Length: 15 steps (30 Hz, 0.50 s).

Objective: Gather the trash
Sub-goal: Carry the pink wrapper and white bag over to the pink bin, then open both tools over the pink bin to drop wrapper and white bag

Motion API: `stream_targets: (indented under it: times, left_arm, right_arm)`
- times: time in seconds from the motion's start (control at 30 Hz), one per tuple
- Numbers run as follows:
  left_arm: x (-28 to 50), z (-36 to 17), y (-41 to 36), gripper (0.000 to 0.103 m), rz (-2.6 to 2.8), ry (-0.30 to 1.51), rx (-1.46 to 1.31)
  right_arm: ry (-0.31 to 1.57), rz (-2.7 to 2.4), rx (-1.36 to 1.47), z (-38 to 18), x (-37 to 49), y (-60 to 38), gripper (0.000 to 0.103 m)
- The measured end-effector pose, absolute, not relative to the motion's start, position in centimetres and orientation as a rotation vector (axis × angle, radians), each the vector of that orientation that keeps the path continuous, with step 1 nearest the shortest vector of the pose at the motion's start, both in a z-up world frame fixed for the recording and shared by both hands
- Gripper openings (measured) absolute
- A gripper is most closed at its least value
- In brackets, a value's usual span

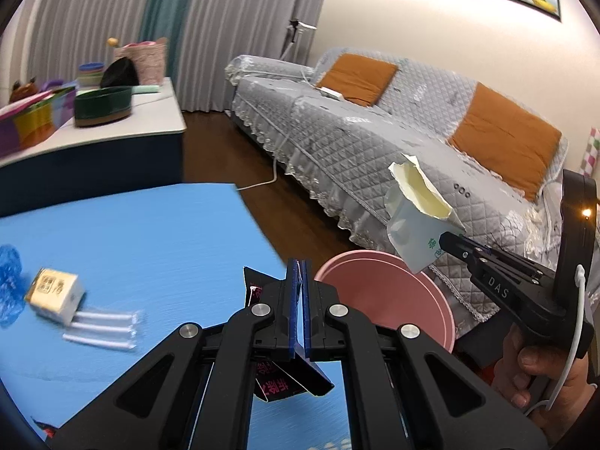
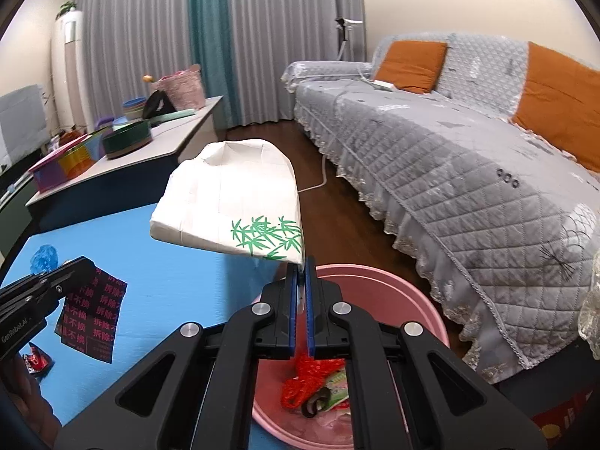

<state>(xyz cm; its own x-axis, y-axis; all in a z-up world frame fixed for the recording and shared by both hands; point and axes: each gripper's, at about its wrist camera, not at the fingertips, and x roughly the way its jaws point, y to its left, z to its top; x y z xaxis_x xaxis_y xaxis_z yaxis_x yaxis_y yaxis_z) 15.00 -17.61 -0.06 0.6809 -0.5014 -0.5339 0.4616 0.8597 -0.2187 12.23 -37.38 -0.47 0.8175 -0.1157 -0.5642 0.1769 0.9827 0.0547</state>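
Note:
My left gripper is shut on a dark wrapper with pink lettering, which hangs above the blue table; the right wrist view shows this wrapper dangling from the left gripper. My right gripper is shut on a white paper carton with green bamboo print, held above the rim of the pink bin. In the left wrist view the carton hangs over the pink bin. Red netting and other trash lie inside the bin.
On the blue table lie a small beige box, wrapped white straws, a blue crumpled bag and a red wrapper. A grey sofa with orange cushions stands to the right. A low table with containers is behind.

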Motion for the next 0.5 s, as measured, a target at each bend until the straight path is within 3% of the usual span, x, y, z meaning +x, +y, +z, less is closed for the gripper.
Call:
stream_targets:
  times: [0.5]
  left_arm:
    - [15.8,0.6,-27.3,0.003,-0.663,0.636,0.021]
  right_arm:
    - [0.645,-0.229,0.18,-0.9,10.8,-42.8,0.004]
